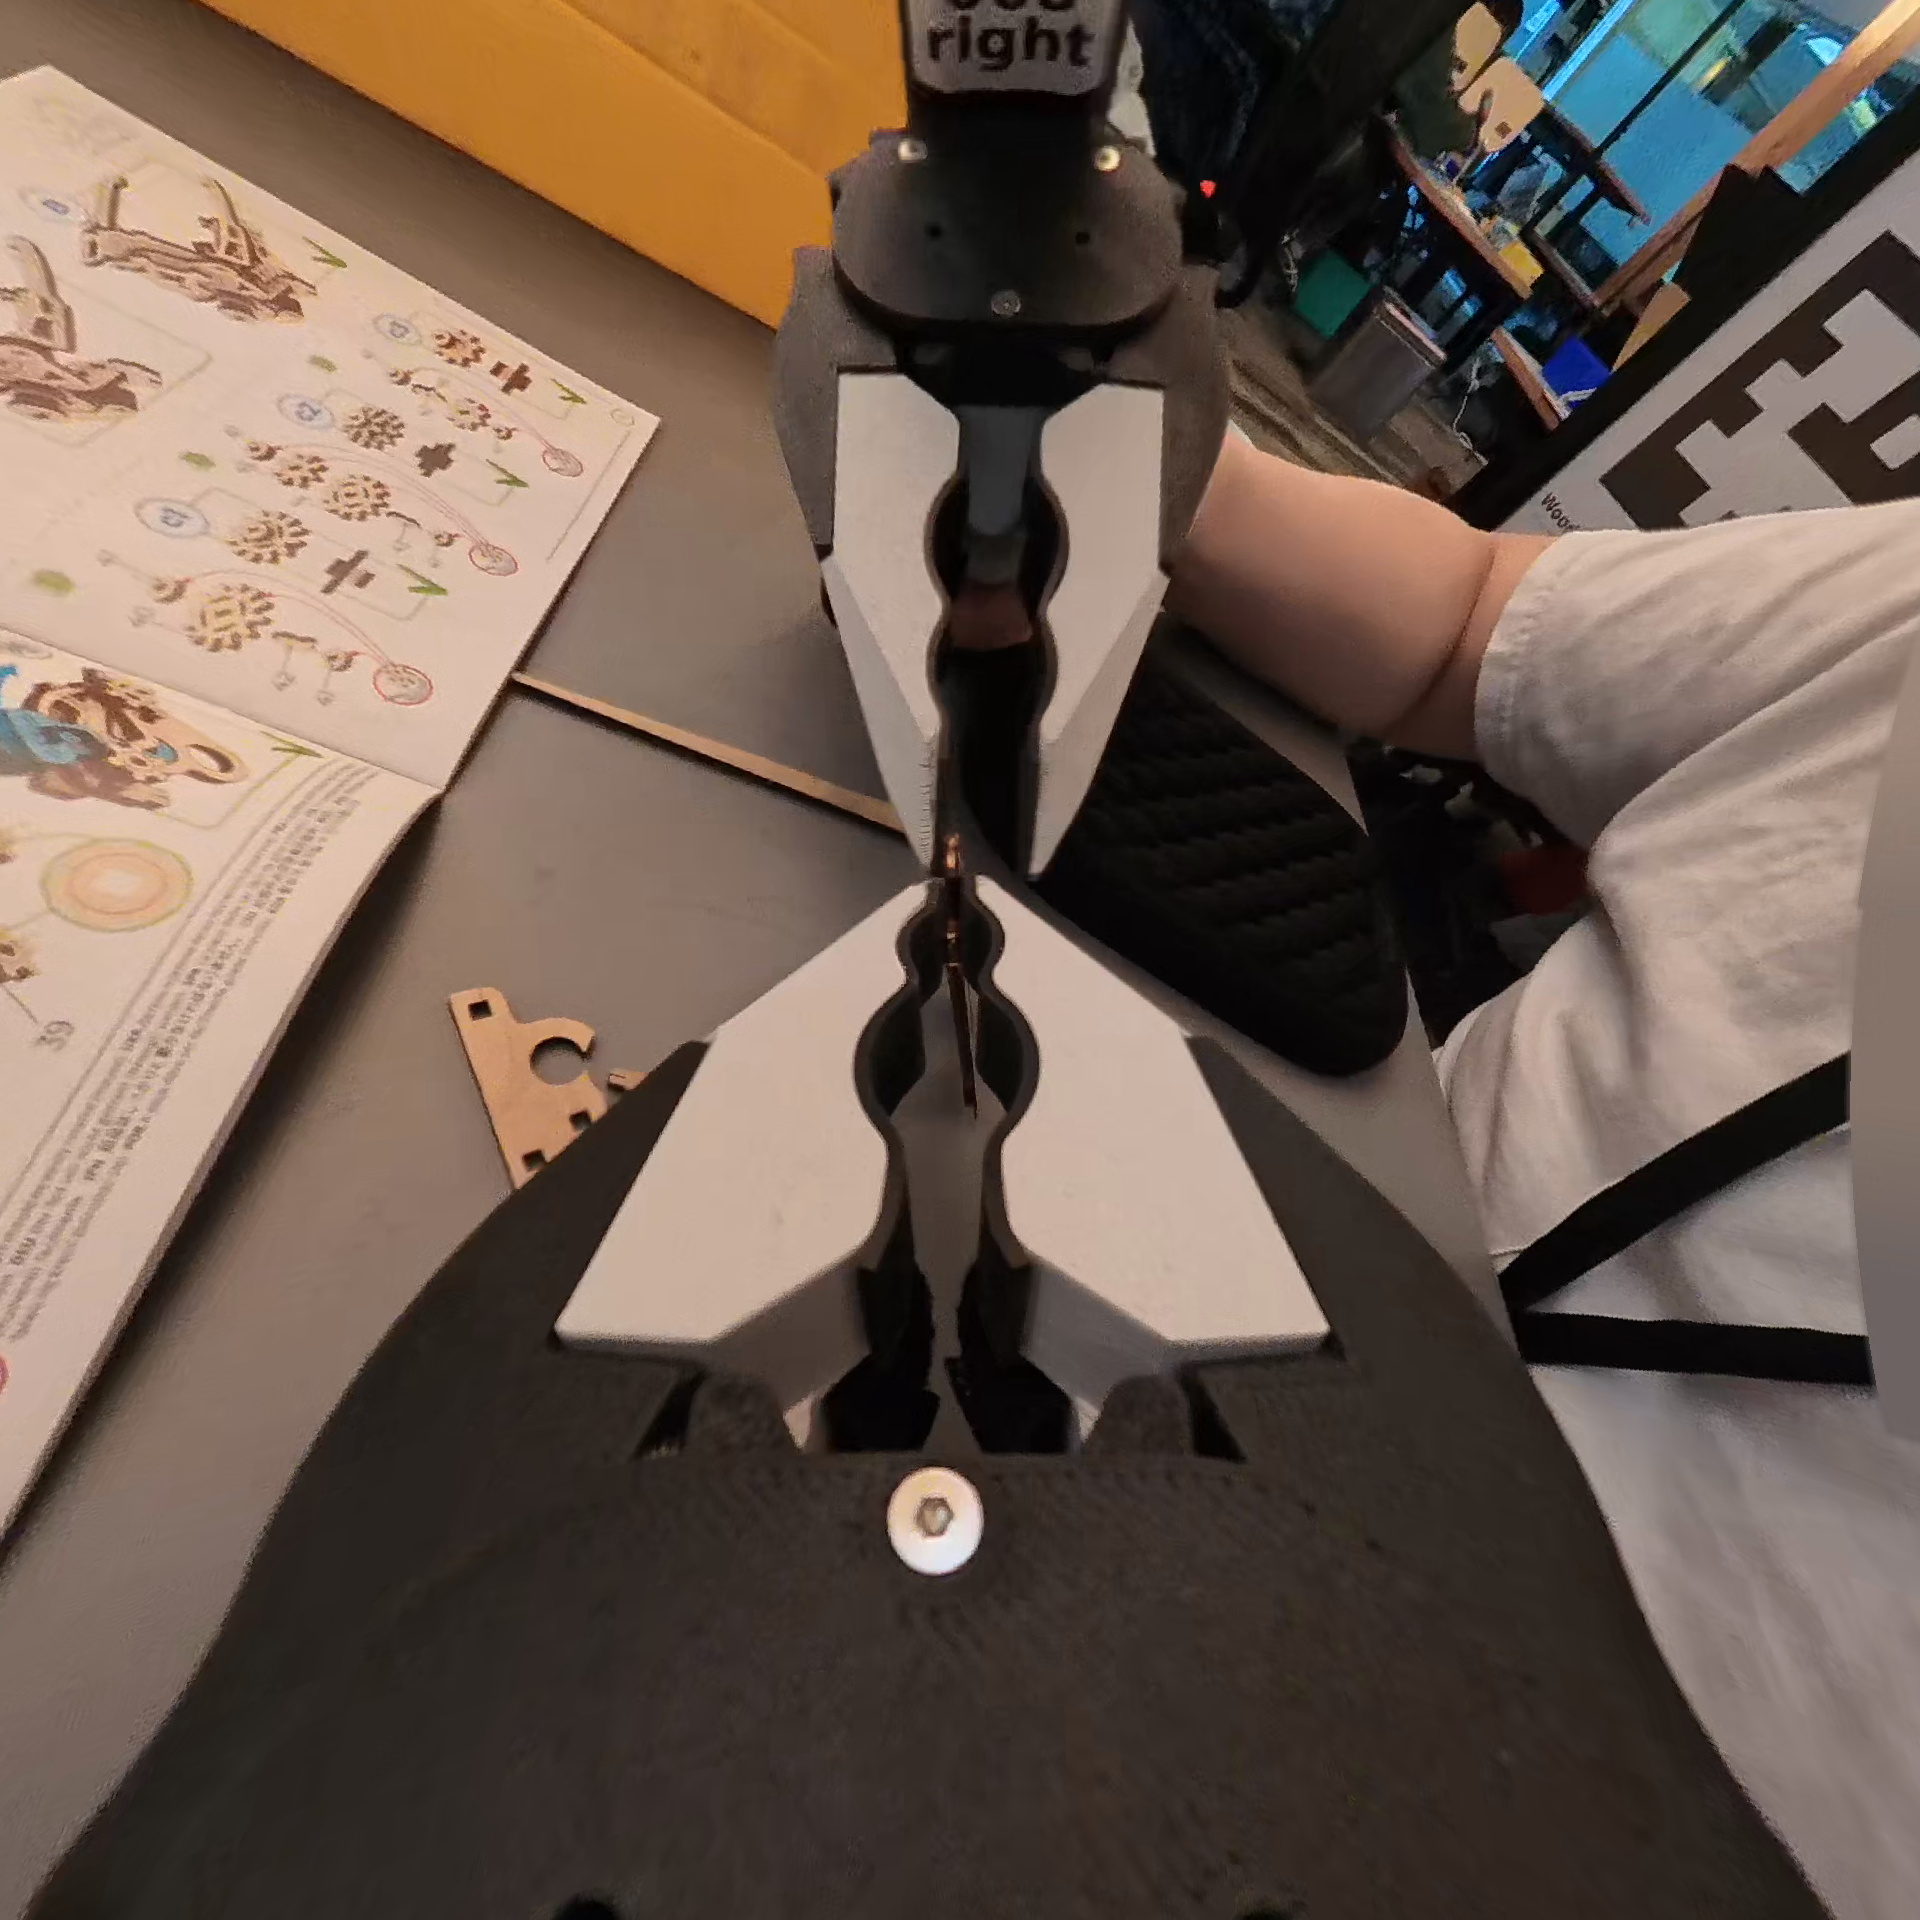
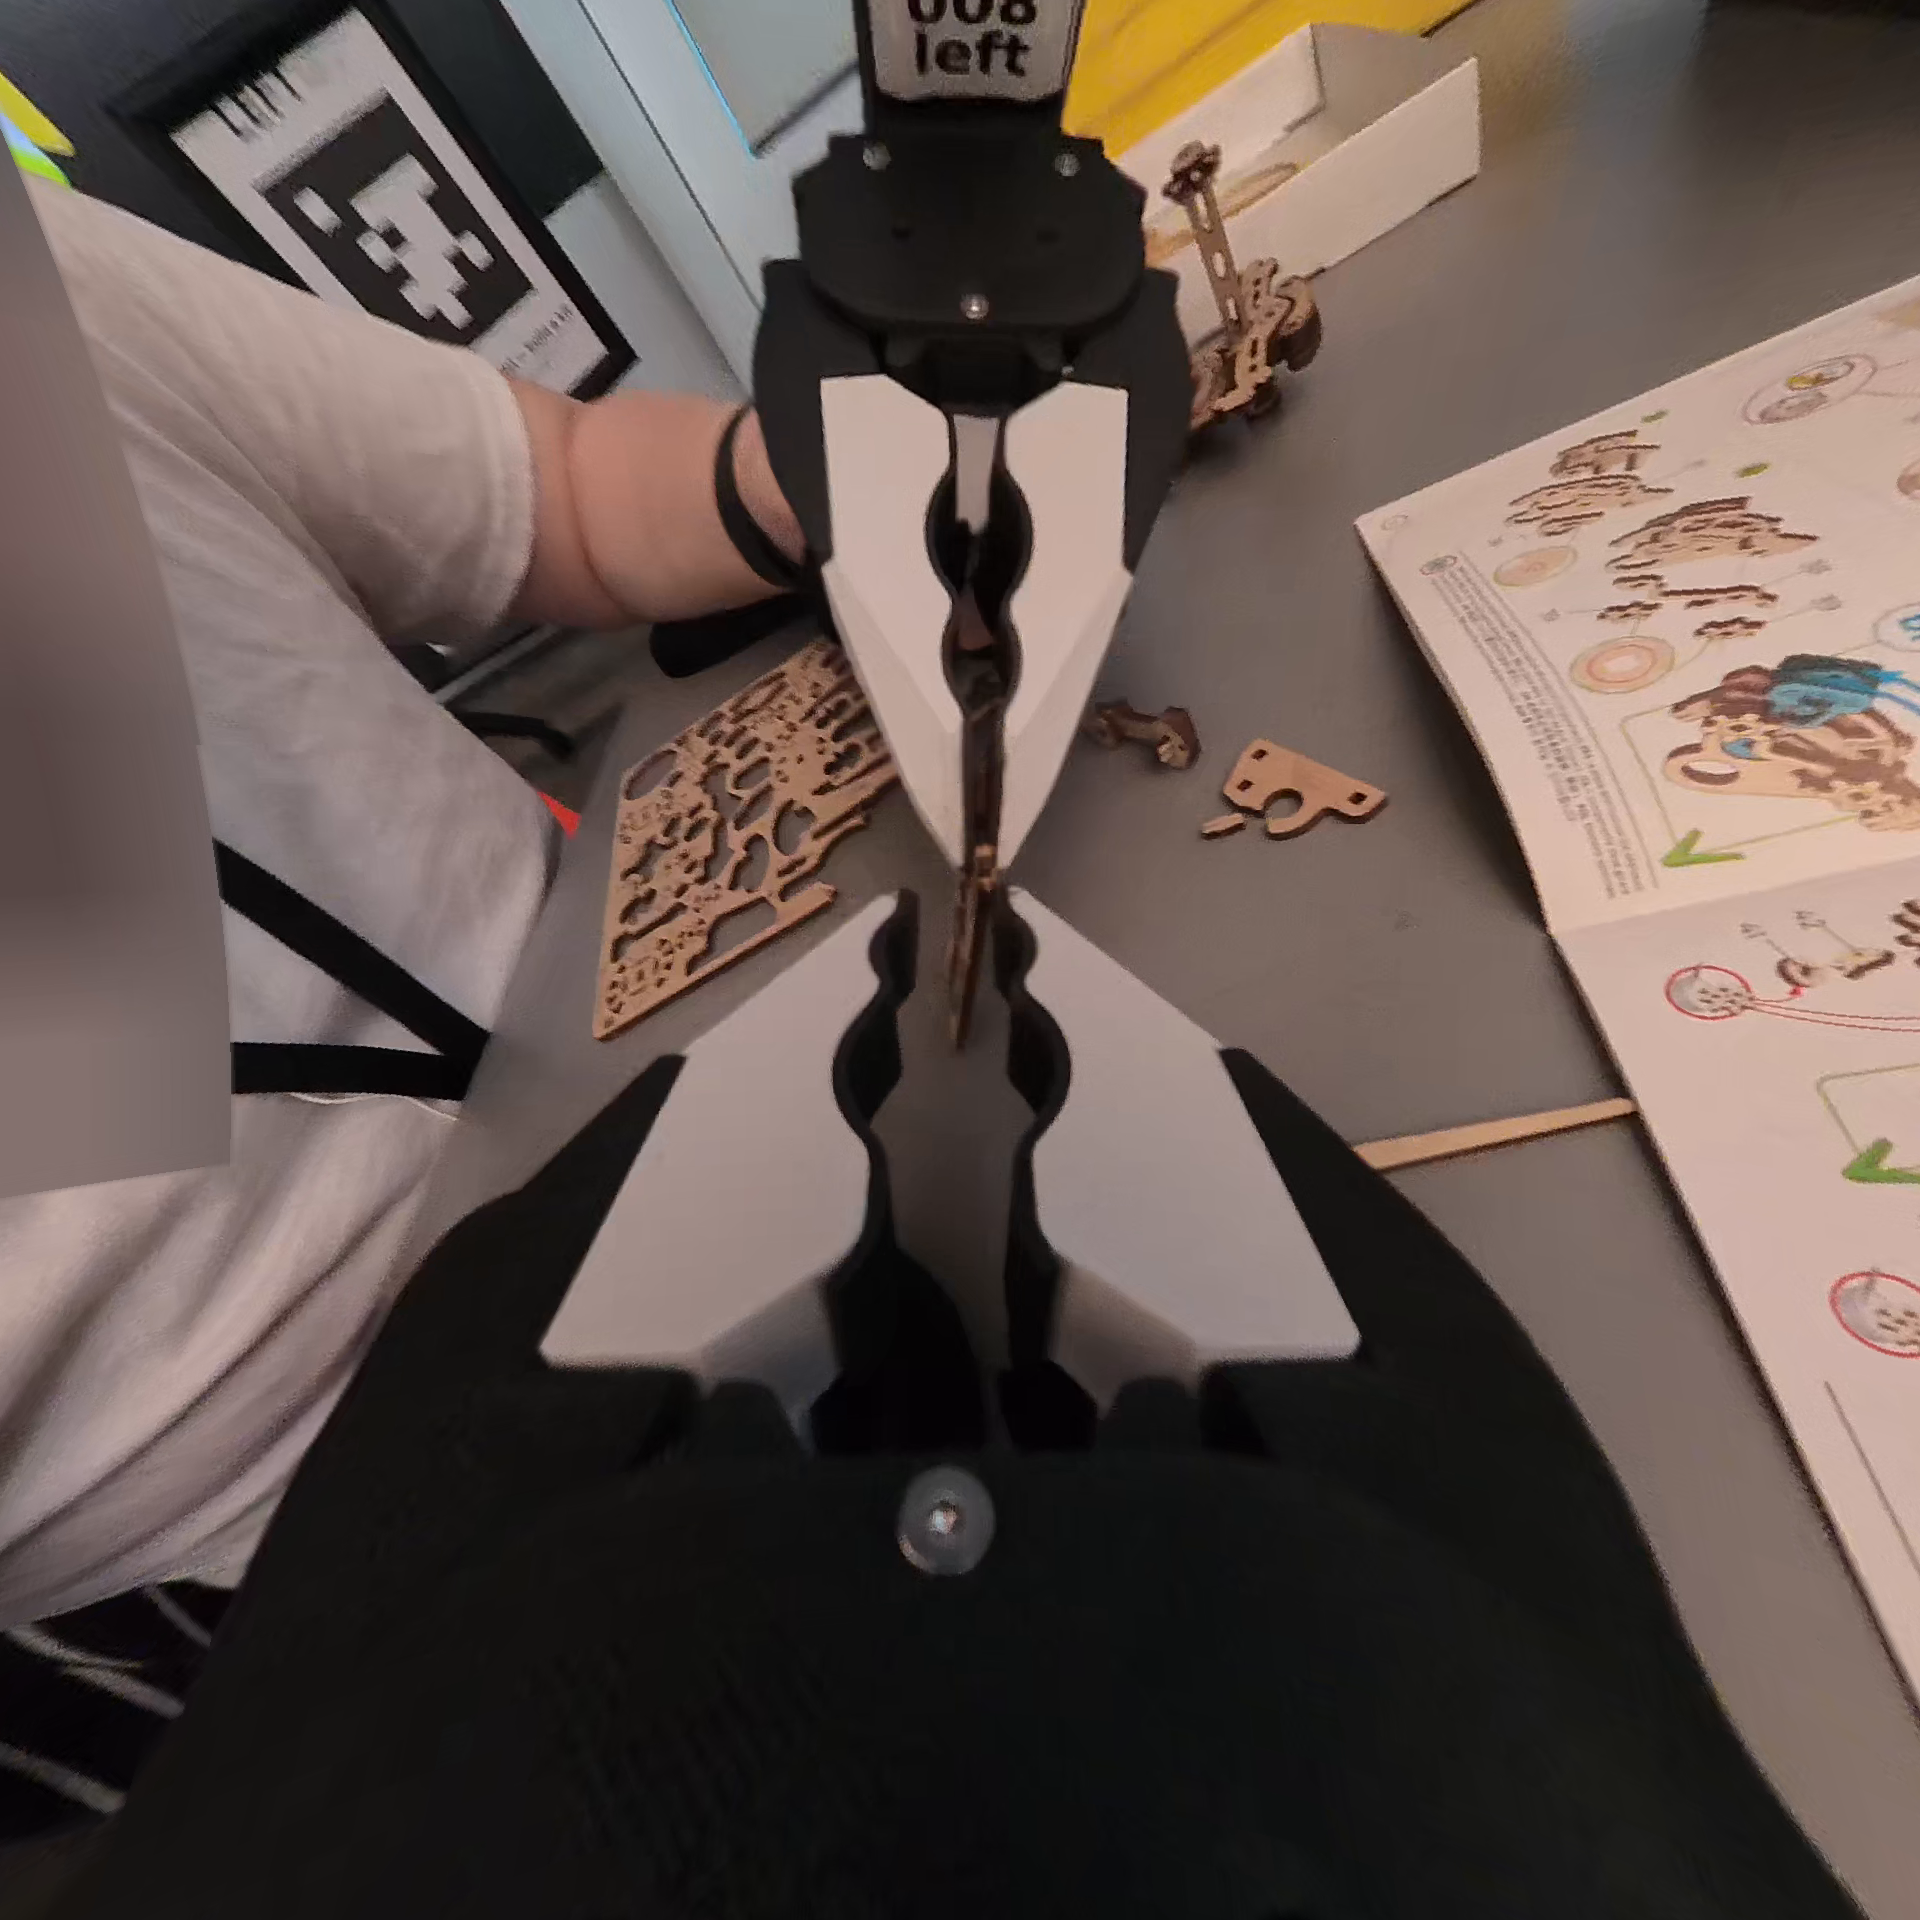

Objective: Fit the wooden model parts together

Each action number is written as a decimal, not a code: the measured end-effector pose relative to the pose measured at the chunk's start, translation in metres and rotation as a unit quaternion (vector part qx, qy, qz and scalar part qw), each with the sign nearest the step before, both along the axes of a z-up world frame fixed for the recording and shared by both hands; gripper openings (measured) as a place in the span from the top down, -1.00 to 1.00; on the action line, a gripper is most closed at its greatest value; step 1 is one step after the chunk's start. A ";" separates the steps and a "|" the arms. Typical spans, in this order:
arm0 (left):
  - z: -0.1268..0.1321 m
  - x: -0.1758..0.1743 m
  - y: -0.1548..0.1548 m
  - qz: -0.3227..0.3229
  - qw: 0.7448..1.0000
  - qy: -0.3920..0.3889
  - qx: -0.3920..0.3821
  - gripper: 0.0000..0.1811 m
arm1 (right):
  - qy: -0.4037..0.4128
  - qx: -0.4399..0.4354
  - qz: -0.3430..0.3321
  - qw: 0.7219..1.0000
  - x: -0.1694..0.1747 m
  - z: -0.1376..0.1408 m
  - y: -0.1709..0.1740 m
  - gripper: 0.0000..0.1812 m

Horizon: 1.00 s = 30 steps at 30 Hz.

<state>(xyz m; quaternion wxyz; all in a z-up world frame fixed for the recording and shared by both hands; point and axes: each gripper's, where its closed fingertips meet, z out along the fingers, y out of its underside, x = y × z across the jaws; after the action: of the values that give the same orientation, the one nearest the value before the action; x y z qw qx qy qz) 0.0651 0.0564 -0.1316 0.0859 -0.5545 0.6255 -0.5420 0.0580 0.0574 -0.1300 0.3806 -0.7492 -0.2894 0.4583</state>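
Box [image 2: 1382, 135] w/ wooden disc, far behind tip-to-tip grippers.

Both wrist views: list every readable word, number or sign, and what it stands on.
Right gripper label: printed, not quoted.
Left gripper label: printed, not quoted.
Instruction booklet: print too small, blurred.
Black-and-white marker board: caption blurred.

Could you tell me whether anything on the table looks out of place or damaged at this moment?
Nothing stands out. A flat wooden bracket, a small dark assembly and the punched-out sheet lie loose on the grey table, as expected mid-build. The left tool grips a thin wooden part edge-on.
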 end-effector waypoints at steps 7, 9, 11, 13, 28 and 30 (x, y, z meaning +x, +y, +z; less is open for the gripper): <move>-0.003 0.002 0.006 0.019 1.000 0.007 0.002 1.00 | -0.039 0.006 -0.050 0.998 0.003 -0.006 0.012 0.99; -0.004 0.002 0.008 0.025 1.000 0.010 0.000 1.00 | -0.037 -0.001 -0.060 0.997 0.005 -0.006 0.014 0.98; -0.005 0.003 0.009 0.029 0.999 0.014 -0.001 1.00 | -0.036 -0.006 -0.072 0.997 0.007 -0.006 0.017 0.98; -0.006 0.003 0.010 0.033 0.999 0.016 0.002 1.00 | -0.033 -0.013 -0.078 0.996 0.008 -0.006 0.018 0.99; -0.015 0.005 0.010 0.057 0.998 0.037 -0.004 1.00 | -0.026 -0.113 -0.126 0.985 0.010 -0.018 0.020 1.00; -0.015 0.006 0.009 0.059 0.998 0.037 -0.005 1.00 | -0.007 -0.140 -0.136 0.981 0.010 -0.019 0.020 1.00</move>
<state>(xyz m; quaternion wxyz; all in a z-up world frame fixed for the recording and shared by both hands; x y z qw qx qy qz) 0.0708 0.0657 -0.1466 0.0914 -0.6109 0.5915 -0.5182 0.0684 0.0771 -0.1492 0.3283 -0.8308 -0.1209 0.4329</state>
